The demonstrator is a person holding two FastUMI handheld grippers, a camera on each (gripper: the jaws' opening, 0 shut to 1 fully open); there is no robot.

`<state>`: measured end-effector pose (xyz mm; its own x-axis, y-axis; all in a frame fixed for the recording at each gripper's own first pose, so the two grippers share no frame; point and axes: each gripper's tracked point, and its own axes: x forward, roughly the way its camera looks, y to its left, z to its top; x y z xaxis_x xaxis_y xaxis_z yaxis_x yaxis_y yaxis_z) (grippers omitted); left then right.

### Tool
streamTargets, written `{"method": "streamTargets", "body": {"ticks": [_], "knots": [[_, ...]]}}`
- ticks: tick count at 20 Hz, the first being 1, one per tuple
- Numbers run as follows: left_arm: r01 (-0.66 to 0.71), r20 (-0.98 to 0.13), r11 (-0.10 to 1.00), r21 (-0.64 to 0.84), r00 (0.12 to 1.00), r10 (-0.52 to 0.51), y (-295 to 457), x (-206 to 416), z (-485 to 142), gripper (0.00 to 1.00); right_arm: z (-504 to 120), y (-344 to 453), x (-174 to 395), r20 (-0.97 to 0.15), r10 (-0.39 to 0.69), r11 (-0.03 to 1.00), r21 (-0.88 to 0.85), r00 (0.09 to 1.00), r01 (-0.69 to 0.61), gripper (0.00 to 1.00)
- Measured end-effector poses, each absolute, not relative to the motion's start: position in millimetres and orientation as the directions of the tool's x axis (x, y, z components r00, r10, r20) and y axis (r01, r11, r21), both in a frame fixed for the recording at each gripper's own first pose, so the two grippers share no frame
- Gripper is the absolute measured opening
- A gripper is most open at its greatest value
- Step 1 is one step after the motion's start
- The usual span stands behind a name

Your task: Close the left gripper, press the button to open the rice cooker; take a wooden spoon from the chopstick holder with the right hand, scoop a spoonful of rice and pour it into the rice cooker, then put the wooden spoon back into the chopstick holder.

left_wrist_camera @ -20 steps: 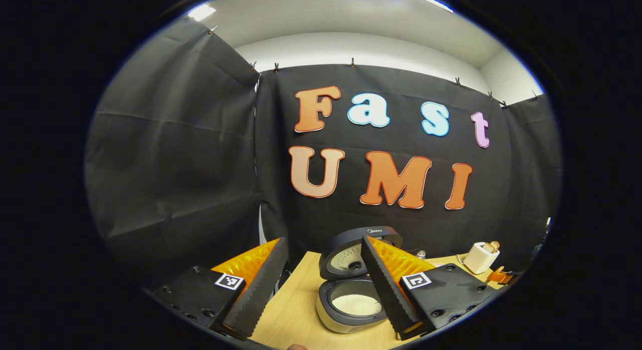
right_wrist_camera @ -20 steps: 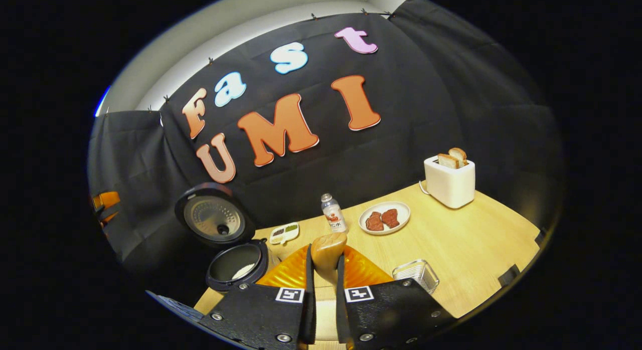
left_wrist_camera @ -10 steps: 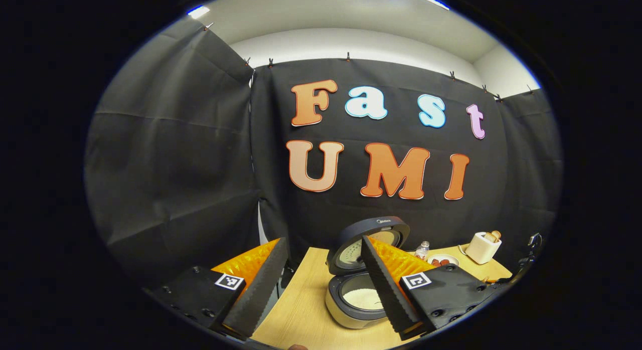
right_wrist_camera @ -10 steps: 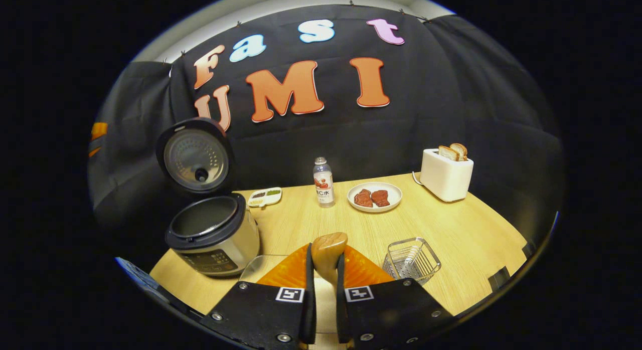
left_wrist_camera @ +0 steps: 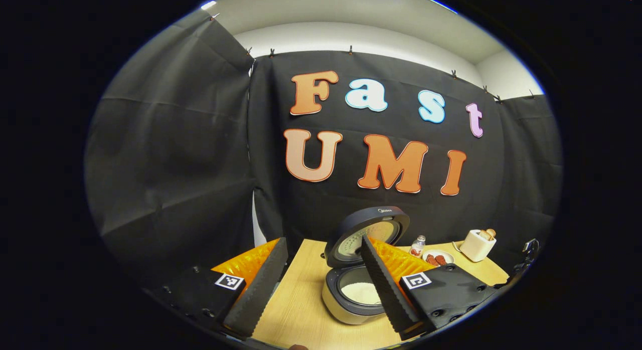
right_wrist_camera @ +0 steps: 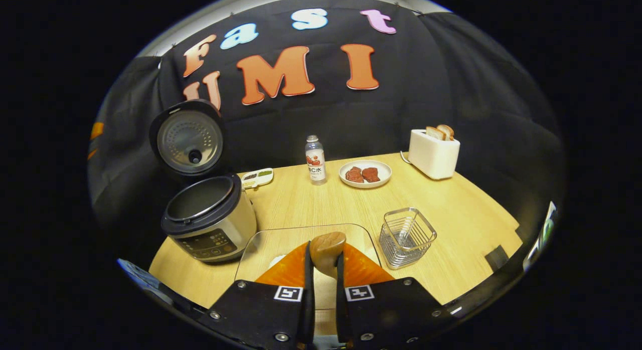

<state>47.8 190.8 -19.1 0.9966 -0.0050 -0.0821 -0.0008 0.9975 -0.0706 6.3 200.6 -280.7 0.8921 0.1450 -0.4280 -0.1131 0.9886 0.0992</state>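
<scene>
The rice cooker [right_wrist_camera: 208,219] stands open at the table's left, its round lid [right_wrist_camera: 188,139] tipped up. In the left gripper view the rice cooker [left_wrist_camera: 353,295] shows white rice in its pot. My right gripper [right_wrist_camera: 323,259] is shut on the wooden spoon [right_wrist_camera: 327,249], whose bowl sticks up between the fingers above a clear glass container [right_wrist_camera: 281,244]. The wire chopstick holder [right_wrist_camera: 406,237] stands to the right of it, with nothing in it. My left gripper [left_wrist_camera: 321,280] hovers open, high at the table's left end, with nothing between its fingers.
Along the back of the wooden table [right_wrist_camera: 451,214] stand a small water bottle [right_wrist_camera: 315,160], a plate of red meat slices [right_wrist_camera: 364,173], a white toaster with bread [right_wrist_camera: 434,152] and a small seasoning dish [right_wrist_camera: 257,177]. The booth's black wall closes the back and sides.
My right gripper has drawn back and levelled with the spoon, so the glass container and the whole chopstick holder come into sight. The left gripper's view has tilted slightly downward; the gripper stays open.
</scene>
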Motion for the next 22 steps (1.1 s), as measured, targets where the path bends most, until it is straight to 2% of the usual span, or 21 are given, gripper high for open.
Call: {"method": "streamTargets", "body": {"ticks": [2,7,17,22], "knots": [[-0.004,-0.091,0.998,-0.068,0.996,-0.002,194,50,-23,0.97,-280,204,1,-0.417,0.139,0.982,0.175,0.898,-0.071,0.17],[-0.009,-0.098,0.998,-0.057,0.995,0.004,199,52,-24,0.96,-285,228,-11,-0.400,0.220,0.897,0.441,0.890,-0.024,0.17],[0.009,-0.103,0.999,-0.053,0.995,-0.014,190,51,-26,0.96,-286,239,-14,-0.337,0.267,0.801,0.599,0.903,-0.013,0.17],[0.008,-0.072,0.999,-0.045,0.997,-0.011,183,50,-15,0.96,-300,226,-1,-0.360,0.281,0.655,0.750,0.890,0.096,0.17]]}}
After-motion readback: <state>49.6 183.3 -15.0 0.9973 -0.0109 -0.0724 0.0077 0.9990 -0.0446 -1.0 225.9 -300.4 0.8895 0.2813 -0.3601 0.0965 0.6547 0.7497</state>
